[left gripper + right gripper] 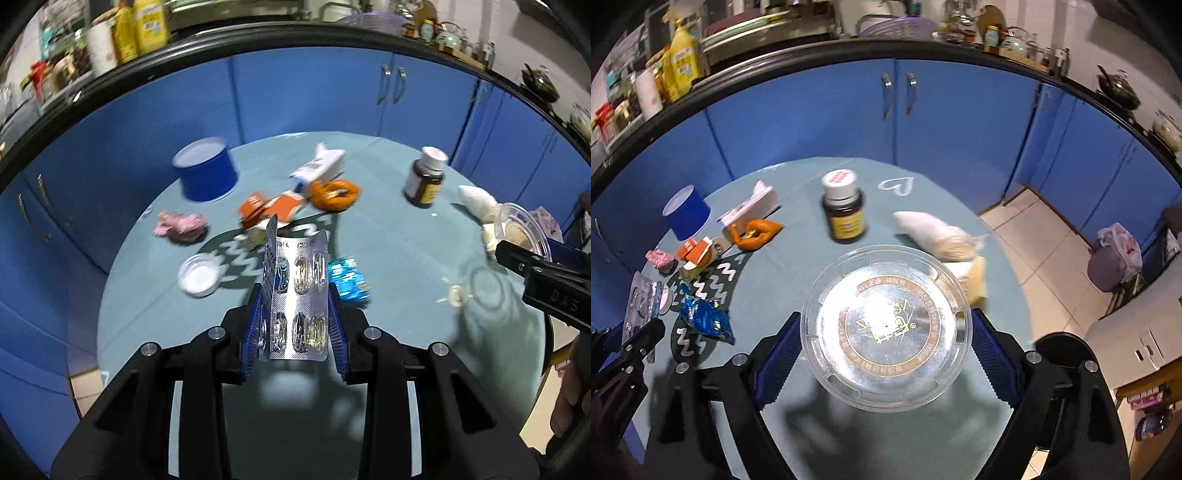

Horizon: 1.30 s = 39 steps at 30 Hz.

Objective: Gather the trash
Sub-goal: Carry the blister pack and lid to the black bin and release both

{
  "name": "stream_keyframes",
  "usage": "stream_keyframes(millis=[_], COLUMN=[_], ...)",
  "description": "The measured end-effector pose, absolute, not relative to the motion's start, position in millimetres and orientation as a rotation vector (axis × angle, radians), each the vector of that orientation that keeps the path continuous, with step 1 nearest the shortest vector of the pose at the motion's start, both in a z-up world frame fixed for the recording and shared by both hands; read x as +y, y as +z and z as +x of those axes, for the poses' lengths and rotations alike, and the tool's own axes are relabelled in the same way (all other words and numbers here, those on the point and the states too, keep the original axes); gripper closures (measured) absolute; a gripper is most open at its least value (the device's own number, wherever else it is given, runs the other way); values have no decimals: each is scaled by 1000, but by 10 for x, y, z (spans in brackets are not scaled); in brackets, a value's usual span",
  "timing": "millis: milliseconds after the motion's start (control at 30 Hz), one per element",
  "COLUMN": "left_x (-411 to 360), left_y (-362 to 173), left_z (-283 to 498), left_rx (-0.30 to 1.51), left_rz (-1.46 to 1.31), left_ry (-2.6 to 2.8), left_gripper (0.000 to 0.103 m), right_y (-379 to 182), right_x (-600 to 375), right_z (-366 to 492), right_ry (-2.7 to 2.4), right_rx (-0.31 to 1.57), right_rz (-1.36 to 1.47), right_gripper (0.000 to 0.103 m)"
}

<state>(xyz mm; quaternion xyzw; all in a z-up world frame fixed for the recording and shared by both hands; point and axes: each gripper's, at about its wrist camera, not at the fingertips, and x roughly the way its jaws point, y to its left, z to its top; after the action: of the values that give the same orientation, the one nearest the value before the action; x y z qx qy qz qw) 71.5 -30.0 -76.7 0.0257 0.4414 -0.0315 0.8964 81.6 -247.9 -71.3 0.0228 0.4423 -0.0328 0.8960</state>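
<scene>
Left gripper [295, 325]: pinching silver blister pack [297, 295] upright above round table [399, 240] | Right gripper [886, 347]: fingers clamped on rim of clear plastic lid [886, 328], held over table | Still lying there: blue wrapper [707, 319], orange peel [334, 194], pink wad [179, 226], brown pill bottle [844, 210]

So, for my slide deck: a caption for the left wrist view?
Left claw grips a foil blister pack above the littered round table.
</scene>
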Motion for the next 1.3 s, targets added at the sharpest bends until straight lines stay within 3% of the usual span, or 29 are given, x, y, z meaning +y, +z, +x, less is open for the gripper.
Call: stream_keyframes(millis=[1067, 1300], left_x=[-2599, -2966], left_y=[-347, -275], left_z=[506, 426], left_rx=[811, 788], left_rz=[284, 310], left_ry=[-378, -431], left_gripper=[69, 69], right_y=[-532, -505], right_x=[-4542, -4699], right_z=[-4, -81], right_ry=[-374, -436], right_rx=[830, 822], right_rz=[291, 228], right_gripper=[16, 16])
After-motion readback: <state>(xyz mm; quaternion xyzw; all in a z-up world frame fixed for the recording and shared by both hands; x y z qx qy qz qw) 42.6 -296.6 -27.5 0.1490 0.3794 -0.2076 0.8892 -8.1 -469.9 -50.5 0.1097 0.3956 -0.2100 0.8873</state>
